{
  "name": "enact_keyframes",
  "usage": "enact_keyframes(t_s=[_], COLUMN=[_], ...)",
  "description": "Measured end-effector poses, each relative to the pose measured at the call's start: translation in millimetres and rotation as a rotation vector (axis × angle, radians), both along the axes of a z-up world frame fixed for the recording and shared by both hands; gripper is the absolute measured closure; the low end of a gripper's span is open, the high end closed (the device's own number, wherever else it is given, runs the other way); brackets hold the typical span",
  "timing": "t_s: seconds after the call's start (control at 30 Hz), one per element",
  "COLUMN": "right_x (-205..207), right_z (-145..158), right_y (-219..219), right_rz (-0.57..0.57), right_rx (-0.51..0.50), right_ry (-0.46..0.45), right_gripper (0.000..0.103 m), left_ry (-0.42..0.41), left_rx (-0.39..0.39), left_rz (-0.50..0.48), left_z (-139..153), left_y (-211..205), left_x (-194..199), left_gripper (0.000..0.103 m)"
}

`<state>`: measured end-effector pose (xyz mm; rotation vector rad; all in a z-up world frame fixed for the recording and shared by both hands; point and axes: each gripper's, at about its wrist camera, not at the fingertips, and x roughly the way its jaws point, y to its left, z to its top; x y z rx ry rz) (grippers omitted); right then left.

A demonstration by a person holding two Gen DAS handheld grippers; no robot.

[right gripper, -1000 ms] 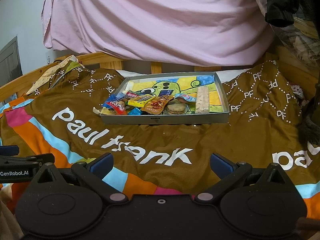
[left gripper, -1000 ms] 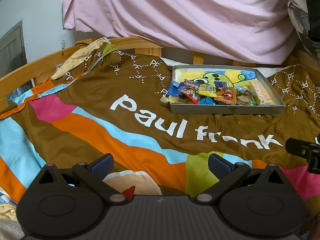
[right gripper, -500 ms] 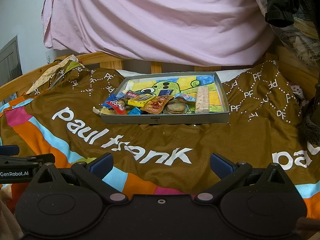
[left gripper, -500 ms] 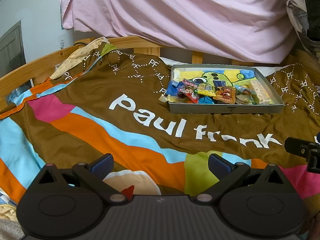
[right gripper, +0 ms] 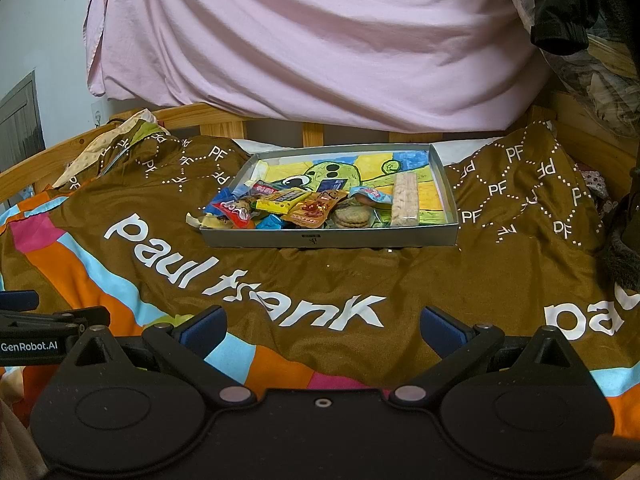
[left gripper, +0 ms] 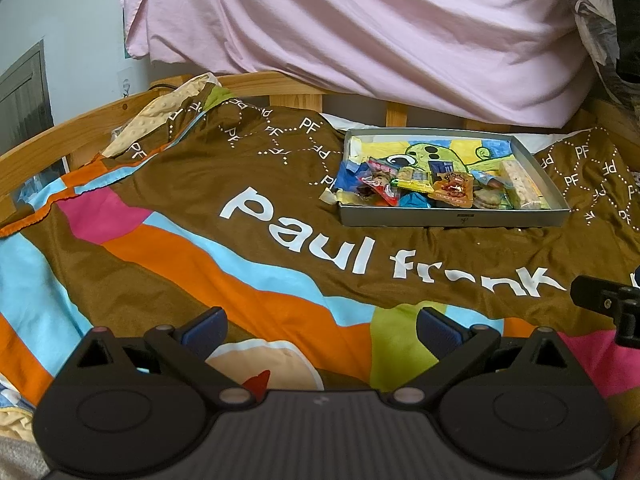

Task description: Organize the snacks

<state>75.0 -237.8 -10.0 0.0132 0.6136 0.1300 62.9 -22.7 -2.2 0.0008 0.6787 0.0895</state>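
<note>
Left wrist view: a brown striped "paul frank" blanket [left gripper: 200, 184] covers a wooden-framed bed [left gripper: 100, 112], pink sheet [left gripper: 360, 32] hanging behind. A shallow grey cardboard tray [left gripper: 452, 218] near the blanket's far right edge holds assorted wrapped snacks [left gripper: 420, 190]. The left gripper [left gripper: 320, 326] hovers spread, empty.

Right wrist view: the right gripper [right gripper: 320, 326] is likewise spread, well short of the tray [right gripper: 328, 238], snacks [right gripper: 304, 208] heaped along its near-left side.

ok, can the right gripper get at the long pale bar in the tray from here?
Probably yes: right gripper is open, bare blanket lies between, and the bar sits apart at the tray's right end.
</note>
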Motion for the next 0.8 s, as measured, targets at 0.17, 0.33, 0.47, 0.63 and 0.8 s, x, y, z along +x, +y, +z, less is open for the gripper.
enact_keyframes(t_s=[0.17, 0.33, 0.47, 0.63, 0.8], right_x=[-0.1, -0.1, -0.1, 0.1, -0.2], right_z=[-0.1, -0.2, -0.3, -0.2, -0.7], right_y=[0.3, 0.2, 0.3, 0.3, 0.8], right_rz=[0.000, -0.001, 0.000, -0.001, 0.000], right_rx=[0.000, 0.000, 0.000, -0.001, -0.002], right_ry=[0.000, 0.000, 0.000, 0.001, 0.002], right_gripper=[0.001, 0.001, 0.001, 0.001, 0.001], left_ry=[0.000, 0.000, 0.001, 0.000, 0.003], left_rx=[-0.002, 0.001, 0.001, 0.000, 0.001], left_rz=[-0.003, -0.007, -0.007, -0.011, -0.014], left_z=[0.0, -0.4, -0.2, -0.6, -1.0], left_y=[0.2, -0.5, -0.8, -1.4, -2.4], left_x=[-0.3, -1.0, -0.7, -0.9, -0.6], left_gripper=[0.000, 0.000, 0.000, 0.000, 0.000])
